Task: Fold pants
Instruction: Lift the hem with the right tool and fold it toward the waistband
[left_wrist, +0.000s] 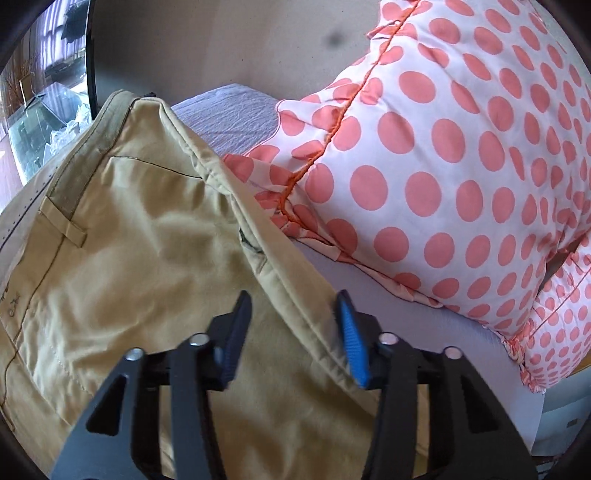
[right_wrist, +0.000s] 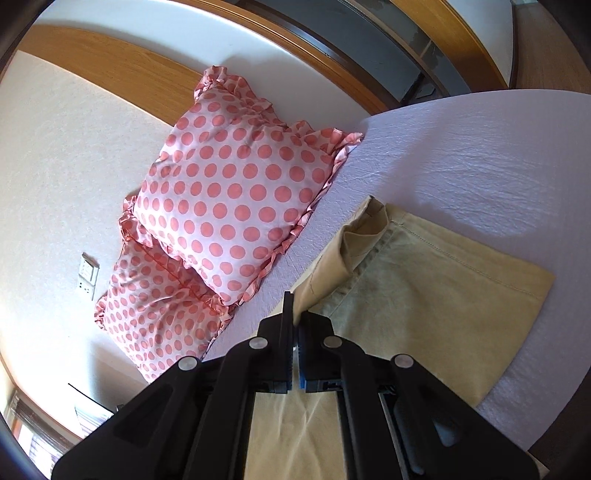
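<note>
Tan pants (left_wrist: 140, 266) lie on a lilac bed sheet (left_wrist: 229, 114). The left wrist view shows the waistband end with a belt loop and a raised seam edge. My left gripper (left_wrist: 293, 306) is open, its fingers either side of that seam edge, just above the cloth. In the right wrist view the pants' leg hems (right_wrist: 436, 295) lie flat on the sheet (right_wrist: 480, 147). My right gripper (right_wrist: 295, 306) is shut on a lifted edge of the pants.
Two white pillows with coral dots (right_wrist: 229, 192) lean against the wall at the head of the bed, also close on the right in the left wrist view (left_wrist: 461, 166). A wooden headboard (right_wrist: 122, 70) is behind them. A dark window frame (left_wrist: 90, 55) is at the left.
</note>
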